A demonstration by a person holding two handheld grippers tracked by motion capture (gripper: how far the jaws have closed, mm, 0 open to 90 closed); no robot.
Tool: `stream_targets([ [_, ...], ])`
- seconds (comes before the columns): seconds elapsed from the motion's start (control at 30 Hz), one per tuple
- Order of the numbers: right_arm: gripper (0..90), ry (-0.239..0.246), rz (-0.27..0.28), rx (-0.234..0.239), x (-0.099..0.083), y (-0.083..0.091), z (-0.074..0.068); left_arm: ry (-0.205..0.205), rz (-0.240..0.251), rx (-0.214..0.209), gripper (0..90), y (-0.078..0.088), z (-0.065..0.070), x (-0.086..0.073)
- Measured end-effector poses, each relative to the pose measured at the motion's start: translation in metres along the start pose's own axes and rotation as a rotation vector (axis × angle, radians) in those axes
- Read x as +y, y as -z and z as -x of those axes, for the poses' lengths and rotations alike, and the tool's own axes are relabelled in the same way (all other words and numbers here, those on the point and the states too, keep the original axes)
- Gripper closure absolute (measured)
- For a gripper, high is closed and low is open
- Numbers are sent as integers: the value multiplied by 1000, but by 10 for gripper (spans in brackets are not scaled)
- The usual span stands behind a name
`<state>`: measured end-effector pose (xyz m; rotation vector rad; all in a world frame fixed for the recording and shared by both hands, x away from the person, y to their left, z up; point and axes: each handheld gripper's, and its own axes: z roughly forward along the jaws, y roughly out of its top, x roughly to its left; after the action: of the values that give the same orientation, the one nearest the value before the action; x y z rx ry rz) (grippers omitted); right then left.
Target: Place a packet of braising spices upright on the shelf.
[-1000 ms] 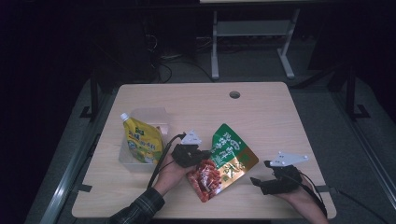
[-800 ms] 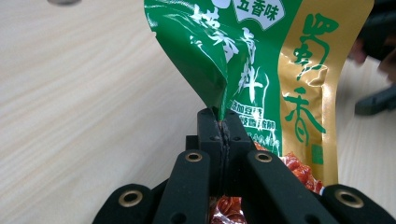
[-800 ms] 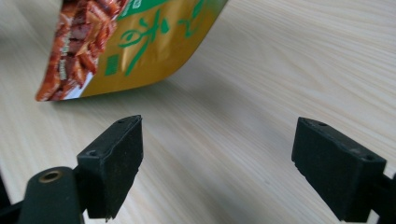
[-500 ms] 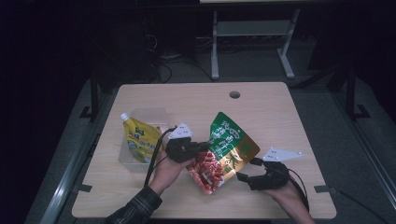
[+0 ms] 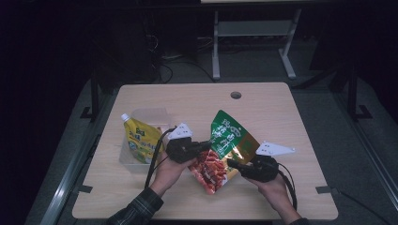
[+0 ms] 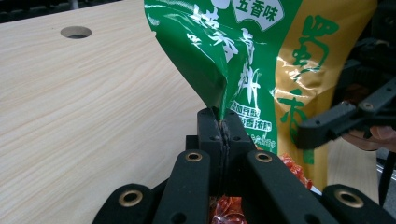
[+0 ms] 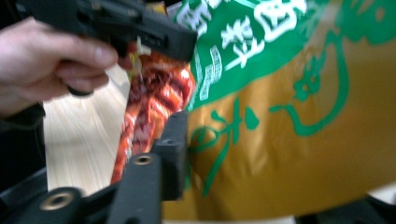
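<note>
While a yellow pouch stands in the clear bin, both grippers grasp the snack bag.

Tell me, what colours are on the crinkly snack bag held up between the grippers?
Green, gold and red snack bag; the high view shows it best.

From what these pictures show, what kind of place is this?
Probably a lab or workshop set up for recording: a plain wooden table with a cable hole, cables on the dark floor behind it, and a metal stand.
</note>
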<state>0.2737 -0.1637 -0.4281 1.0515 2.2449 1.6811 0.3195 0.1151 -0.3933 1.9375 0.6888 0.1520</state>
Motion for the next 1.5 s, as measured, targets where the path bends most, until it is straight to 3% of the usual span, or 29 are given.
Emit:
stream_targets([
  [0.23, 868, -11, 14, -17, 5, -3, 2, 2, 10, 2, 892, 0, -1, 0],
  [0.4, 895, -2, -3, -23, 7, -1, 4, 1, -13, 15, 871, -3, -1, -1],
  [0.47, 896, 8, 1, -23, 7, 1, 4, -3, -25, 24, 795, -4, -1, -2],
  [0.7, 897, 48, -20, 16, 14, 4, 2, -49, -32, 119, 496, 0, 3, -1],
  [0.93, 897, 74, -28, 50, 23, 6, 2, -63, -82, 124, 299, 6, 7, -6],
  [1.2, 898, 110, -52, 92, 34, 10, 2, -89, -113, 110, 246, 17, 18, -13],
  [1.5, 899, 116, -46, 65, 40, 20, 9, -89, -142, 78, 216, 15, 26, -23],
])
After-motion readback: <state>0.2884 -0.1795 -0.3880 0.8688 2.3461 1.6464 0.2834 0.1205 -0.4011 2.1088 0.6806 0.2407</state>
